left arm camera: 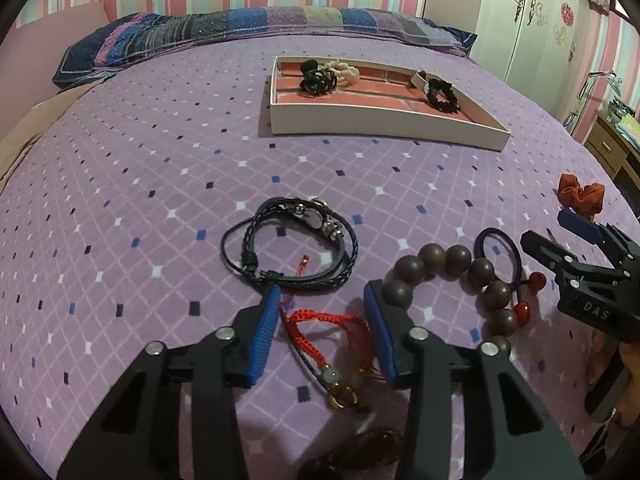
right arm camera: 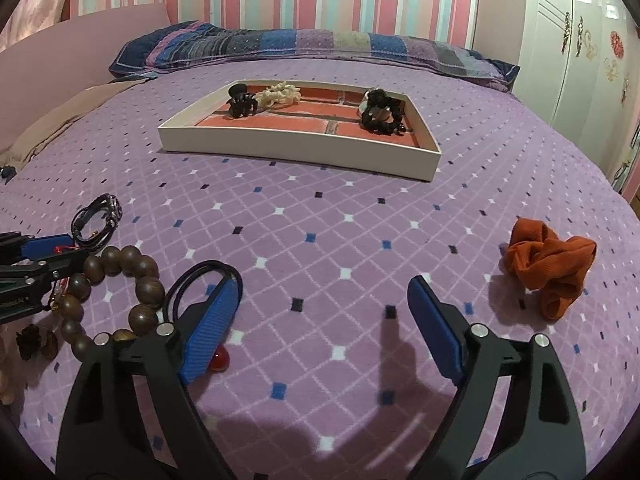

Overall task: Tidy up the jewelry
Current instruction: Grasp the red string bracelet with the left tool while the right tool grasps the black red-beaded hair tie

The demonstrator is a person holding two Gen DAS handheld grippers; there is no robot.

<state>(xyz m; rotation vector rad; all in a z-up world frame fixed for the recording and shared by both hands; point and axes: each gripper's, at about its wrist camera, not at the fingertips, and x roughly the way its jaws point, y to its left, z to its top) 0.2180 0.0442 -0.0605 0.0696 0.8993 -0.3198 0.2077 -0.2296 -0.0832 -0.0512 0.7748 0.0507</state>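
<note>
My left gripper [left arm camera: 322, 300] is open low over the bed, its blue pads on either side of a red cord bracelet [left arm camera: 332, 324] with a pale bead and gold ring. Beyond it lies a black braided bracelet [left arm camera: 292, 248]. To the right lie a brown wooden bead bracelet [left arm camera: 460, 276] and a black hair tie with red beads [left arm camera: 504, 256]. My right gripper [right arm camera: 324, 296] is open and empty above bare bedspread; the hair tie [right arm camera: 200, 280] lies by its left finger. An orange scrunchie [right arm camera: 548, 264] lies to the right. The white tray [right arm camera: 296, 148] holds several hair pieces.
The purple patterned bedspread [right arm camera: 320, 220] covers the bed. A striped pillow [left arm camera: 248, 28] lies along the far edge by the striped wall. A white wardrobe [right arm camera: 580, 40] stands at the right. A wooden nightstand [left arm camera: 612, 148] is at the bed's right side.
</note>
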